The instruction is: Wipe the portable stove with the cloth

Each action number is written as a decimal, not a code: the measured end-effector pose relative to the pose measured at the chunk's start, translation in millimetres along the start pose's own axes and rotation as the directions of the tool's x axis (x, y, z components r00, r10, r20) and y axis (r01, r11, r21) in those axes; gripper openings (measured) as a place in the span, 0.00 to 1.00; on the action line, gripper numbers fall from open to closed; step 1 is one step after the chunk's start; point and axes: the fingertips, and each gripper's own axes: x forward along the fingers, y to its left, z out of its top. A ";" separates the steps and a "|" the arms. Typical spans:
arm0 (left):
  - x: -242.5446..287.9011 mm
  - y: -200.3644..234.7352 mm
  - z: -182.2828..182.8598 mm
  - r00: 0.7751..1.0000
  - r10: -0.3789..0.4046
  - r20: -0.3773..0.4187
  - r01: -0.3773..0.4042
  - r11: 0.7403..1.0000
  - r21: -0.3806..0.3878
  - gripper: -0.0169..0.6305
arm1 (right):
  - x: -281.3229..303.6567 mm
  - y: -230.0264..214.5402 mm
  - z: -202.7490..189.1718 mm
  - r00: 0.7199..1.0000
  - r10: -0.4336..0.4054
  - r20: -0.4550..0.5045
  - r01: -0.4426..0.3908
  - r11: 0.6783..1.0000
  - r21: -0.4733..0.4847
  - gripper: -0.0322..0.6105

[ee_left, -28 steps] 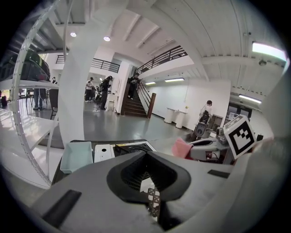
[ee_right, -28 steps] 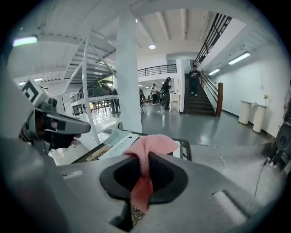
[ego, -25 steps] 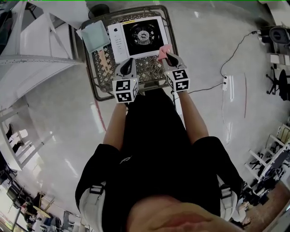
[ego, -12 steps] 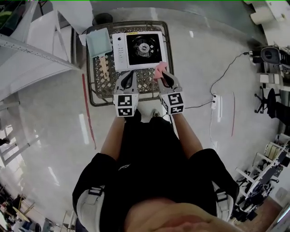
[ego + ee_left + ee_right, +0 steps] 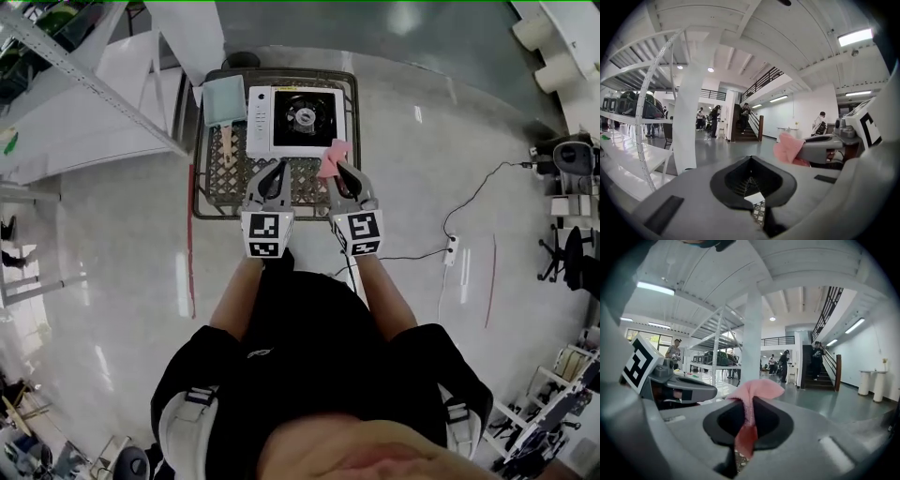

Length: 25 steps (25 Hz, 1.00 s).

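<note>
The portable stove (image 5: 295,119), white with a black round burner, lies in a wire cart (image 5: 208,202) at the top of the head view. My right gripper (image 5: 336,171) is shut on a pink cloth (image 5: 333,155), which hangs just off the stove's near right corner. In the right gripper view the cloth (image 5: 752,391) sticks up out of the closed jaws (image 5: 749,404). My left gripper (image 5: 276,176) hovers over the cart's mesh beside it, jaws shut and holding nothing (image 5: 750,159). Both grippers point almost level, so neither gripper view shows the stove.
A light-blue pad (image 5: 223,100) and a wooden stick (image 5: 228,142) lie in the cart left of the stove. White shelving (image 5: 94,103) stands to the left. A power strip with its cable (image 5: 451,247) lies on the floor at right. A white pillar (image 5: 752,333) and distant people are ahead.
Both grippers have risen and tipped up toward level, the pink cloth still in the right one. The cloth has drawn back off the stove's near right corner.
</note>
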 end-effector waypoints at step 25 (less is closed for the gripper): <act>-70.7 -125.2 52.6 0.989 0.056 0.137 -0.057 0.998 0.003 0.03 | -151.1 -26.7 49.6 0.984 -0.001 0.180 0.001 1.000 0.003 0.10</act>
